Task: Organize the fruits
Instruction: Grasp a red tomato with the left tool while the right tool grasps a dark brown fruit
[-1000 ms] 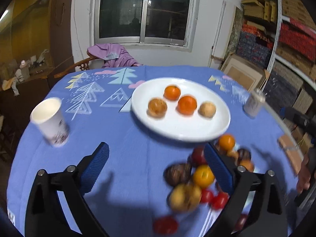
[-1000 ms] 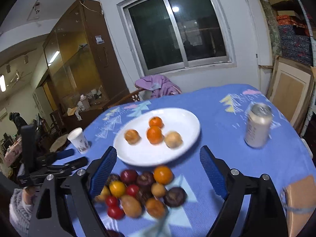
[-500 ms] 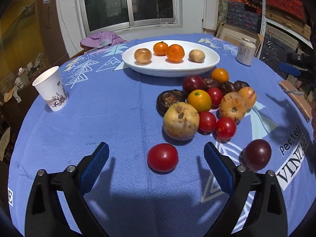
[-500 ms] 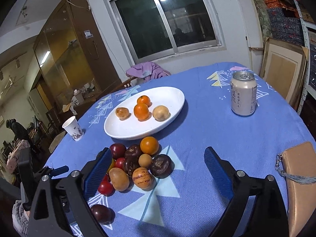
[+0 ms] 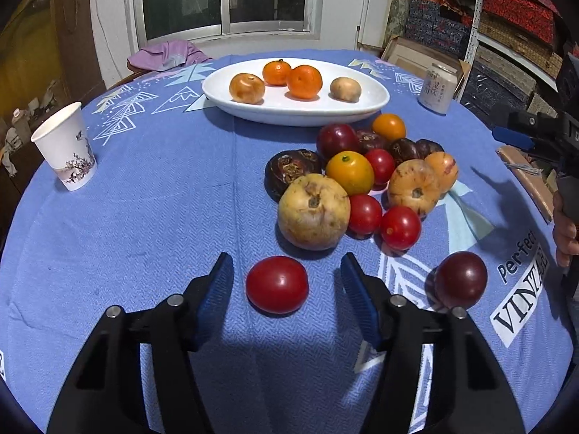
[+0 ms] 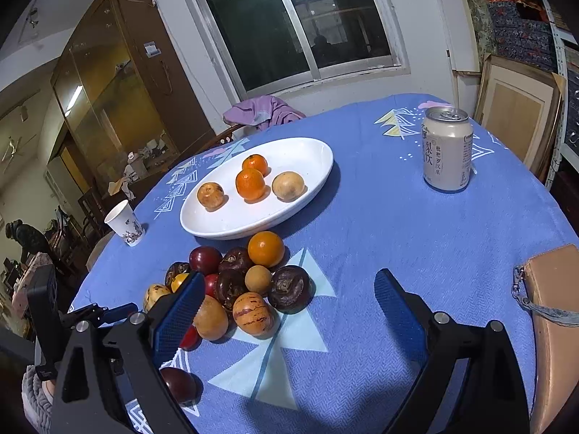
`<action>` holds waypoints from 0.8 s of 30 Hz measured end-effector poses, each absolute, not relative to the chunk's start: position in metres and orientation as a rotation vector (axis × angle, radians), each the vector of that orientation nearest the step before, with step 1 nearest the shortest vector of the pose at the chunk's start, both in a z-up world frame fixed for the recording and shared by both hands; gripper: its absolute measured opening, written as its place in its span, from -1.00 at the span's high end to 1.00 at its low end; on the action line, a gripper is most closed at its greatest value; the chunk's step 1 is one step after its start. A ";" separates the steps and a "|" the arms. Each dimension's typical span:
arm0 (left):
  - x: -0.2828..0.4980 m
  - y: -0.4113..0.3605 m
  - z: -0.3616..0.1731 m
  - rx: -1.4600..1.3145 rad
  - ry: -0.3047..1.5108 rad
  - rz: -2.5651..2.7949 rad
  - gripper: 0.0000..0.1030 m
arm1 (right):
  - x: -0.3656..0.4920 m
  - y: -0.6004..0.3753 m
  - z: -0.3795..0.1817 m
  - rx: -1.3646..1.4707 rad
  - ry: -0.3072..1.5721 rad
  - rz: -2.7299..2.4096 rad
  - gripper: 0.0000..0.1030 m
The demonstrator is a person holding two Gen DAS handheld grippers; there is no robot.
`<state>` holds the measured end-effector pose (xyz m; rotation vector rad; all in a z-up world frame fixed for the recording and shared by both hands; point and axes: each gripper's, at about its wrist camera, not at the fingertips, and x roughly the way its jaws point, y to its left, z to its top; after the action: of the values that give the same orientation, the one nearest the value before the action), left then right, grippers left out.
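A white oval plate (image 5: 372, 103) (image 6: 318, 166) holds two oranges and two tan fruits. A pile of loose fruit (image 5: 362, 173) (image 6: 249, 282) lies on the blue cloth in front of it. A single red tomato (image 5: 277, 284) lies apart, between the fingers of my left gripper (image 5: 286, 282), which is open with the jaws either side of it, not touching. A dark plum (image 5: 460, 280) (image 6: 179, 383) lies to its right. My right gripper (image 6: 286, 307) is open and empty, above the cloth right of the pile.
A paper cup (image 5: 65, 146) (image 6: 125, 222) stands at the left. A drink can (image 5: 436, 88) (image 6: 447, 148) stands at the right. A tan pouch (image 6: 553, 311) lies at the table's right edge. A chair with purple cloth (image 5: 166, 54) is behind the table.
My left gripper has dropped low and moved in on the red tomato, and its jaws have narrowed around it. My right gripper has come down and closer to the fruit pile.
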<state>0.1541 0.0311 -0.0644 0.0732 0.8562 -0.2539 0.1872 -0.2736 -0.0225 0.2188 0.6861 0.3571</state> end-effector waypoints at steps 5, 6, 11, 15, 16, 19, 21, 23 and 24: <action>0.158 0.032 -0.069 0.074 0.889 -0.255 0.17 | 0.190 -0.272 -0.027 0.209 0.699 0.353 -0.85; 0.157 0.032 -0.069 0.078 0.889 -0.250 0.26 | 0.191 -0.271 -0.028 0.205 0.703 0.354 -0.85; 0.154 0.034 -0.069 0.078 0.889 -0.241 0.35 | 0.195 -0.261 -0.038 0.126 0.729 0.350 -0.82; 0.154 0.034 -0.069 0.086 0.887 -0.237 0.35 | 0.202 -0.250 -0.050 0.065 0.772 0.347 -0.37; 0.154 0.033 -0.069 0.089 0.887 -0.235 0.35 | 0.206 -0.250 -0.053 0.079 0.786 0.353 -0.33; 0.153 0.032 -0.069 0.098 0.886 -0.230 0.34 | 0.221 -0.261 -0.061 0.268 0.853 0.426 -0.33; 0.153 0.031 -0.069 0.101 0.886 -0.230 0.34 | 0.229 -0.266 -0.067 0.367 0.890 0.462 -0.30; 0.153 0.031 -0.069 0.101 0.886 -0.229 0.34 | 0.234 -0.265 -0.070 0.373 0.899 0.449 -0.30; 0.153 0.031 -0.070 0.102 0.886 -0.229 0.34 | 0.238 -0.265 -0.073 0.387 0.911 0.448 -0.28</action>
<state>0.1529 0.0307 -0.0696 0.1021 0.8855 -0.2292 0.2383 -0.2652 -0.0730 0.3872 0.9113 0.4480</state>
